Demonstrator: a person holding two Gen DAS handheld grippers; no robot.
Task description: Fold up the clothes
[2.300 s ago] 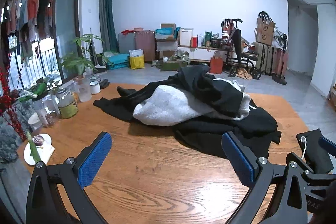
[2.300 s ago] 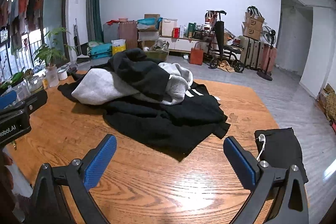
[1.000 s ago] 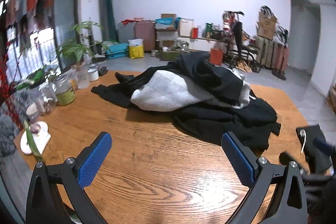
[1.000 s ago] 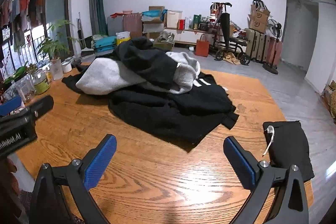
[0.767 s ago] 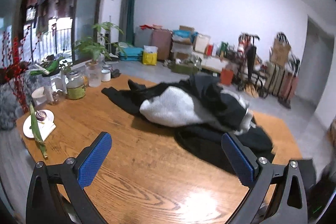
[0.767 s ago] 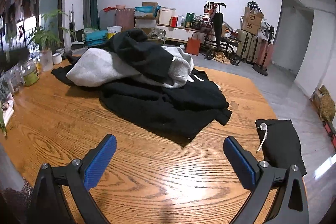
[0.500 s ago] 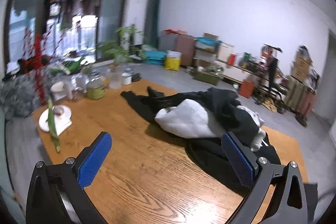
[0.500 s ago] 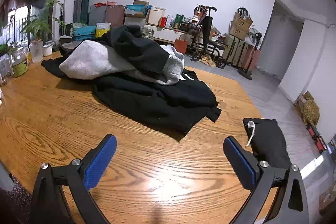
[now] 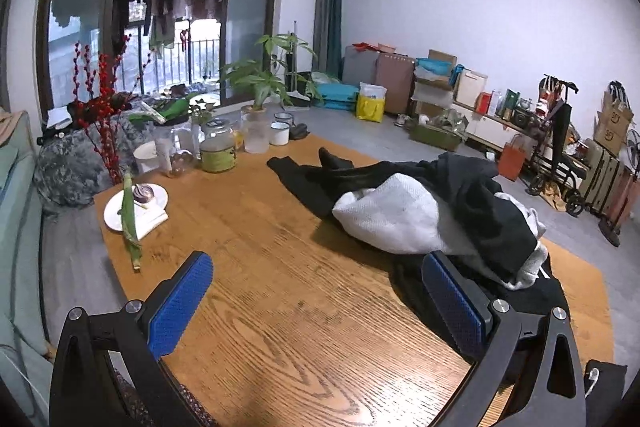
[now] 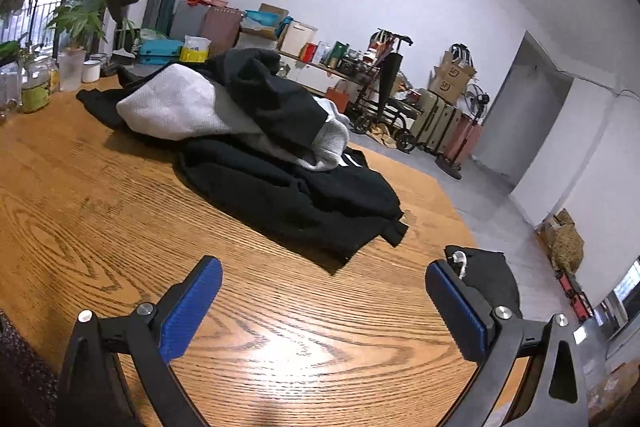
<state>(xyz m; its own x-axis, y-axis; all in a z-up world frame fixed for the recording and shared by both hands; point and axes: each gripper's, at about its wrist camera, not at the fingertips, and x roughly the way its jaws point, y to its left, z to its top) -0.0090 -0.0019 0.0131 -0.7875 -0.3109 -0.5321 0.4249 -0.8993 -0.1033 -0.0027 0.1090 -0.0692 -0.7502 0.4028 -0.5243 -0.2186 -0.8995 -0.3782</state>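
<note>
R tongs (image 10: pixel 322 311): released, jaws wide, empty, over bare table (image 10: pixel 120 211) near front edge
L tongs (image 9: pixel 316 307): released too, nothing betw pads, over bare wood; seen in R view as dark body high at upper left, so L sits up and to the left of R
Folded black piece (image 10: pixel 490 277): small, w/ white cord, just beside R tongs' right finger at table's right edge; looks done already
Pile (image 10: pixel 256 143): ahead of both tongs, mid-table, apart from both; lies fwd-centre for R, fwd-right for L
Black garment (image 10: pixel 296 203): bottom layer, spread flat; near hem/corner points at R tongs; prob closest grab for R
Grey knit (image 9: pixel 392 215): heaped on top w/ black top (image 9: pixel 480 195) draped over it; nearer L side
Long axis: pile runs far-left to near-right across table
Nearer hand: R to the black hem, L to the grey end
Far left edge: jars (image 9: pixel 218 151), plate (image 9: pixel 134 207), clear of pile
</note>
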